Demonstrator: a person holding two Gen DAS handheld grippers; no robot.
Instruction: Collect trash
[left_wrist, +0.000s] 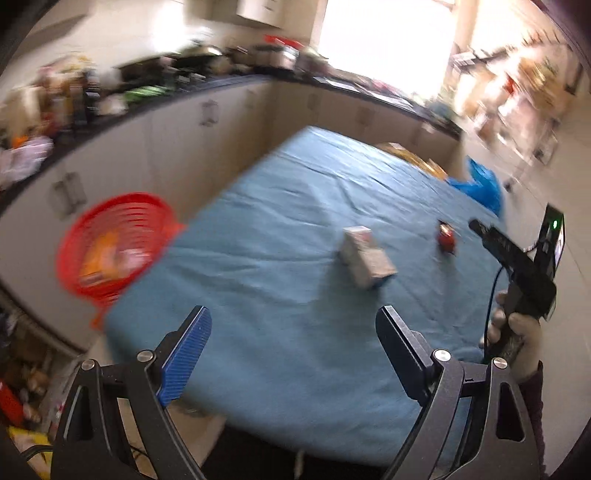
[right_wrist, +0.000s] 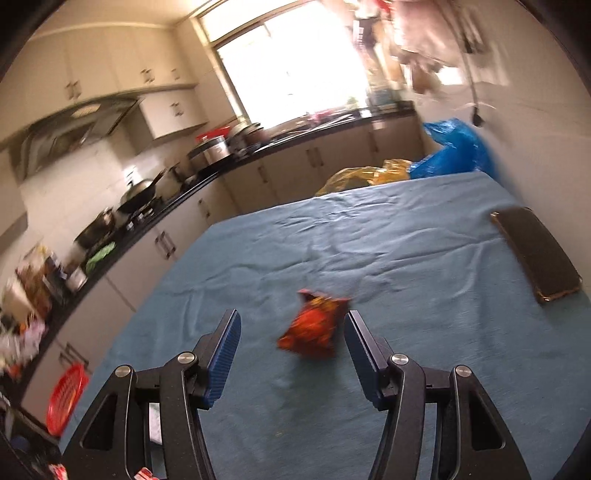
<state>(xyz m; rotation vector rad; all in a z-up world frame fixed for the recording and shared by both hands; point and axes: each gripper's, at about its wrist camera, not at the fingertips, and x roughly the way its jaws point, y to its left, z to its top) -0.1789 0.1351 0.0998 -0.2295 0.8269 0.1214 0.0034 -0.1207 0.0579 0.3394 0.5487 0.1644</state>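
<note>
Left gripper (left_wrist: 293, 354) spread wide over the near edge of a blue cloth (left_wrist: 258, 295), grasping nothing. Ahead, a pale carton (left_wrist: 365, 258) lying on its side mid-cloth, long axis running away and to the left, nearer end toward the right. Just beyond it, a small red wrapper (left_wrist: 446, 239). Off the cloth's left edge, a red basket (left_wrist: 110, 240), apparently holding packets, though blurred.

Seen only from the right wrist: right gripper (right_wrist: 291, 350) released and empty, fingers flanking but clear of the crumpled wrapper (right_wrist: 314, 328), its torn end pointing away, long axis running up and right. Farther right, a dark phone (right_wrist: 535, 254) flat near the cloth's edge. Past the far edge, yellow (right_wrist: 365, 175) and blue (right_wrist: 454, 147) bags. No carton in this view.
</note>
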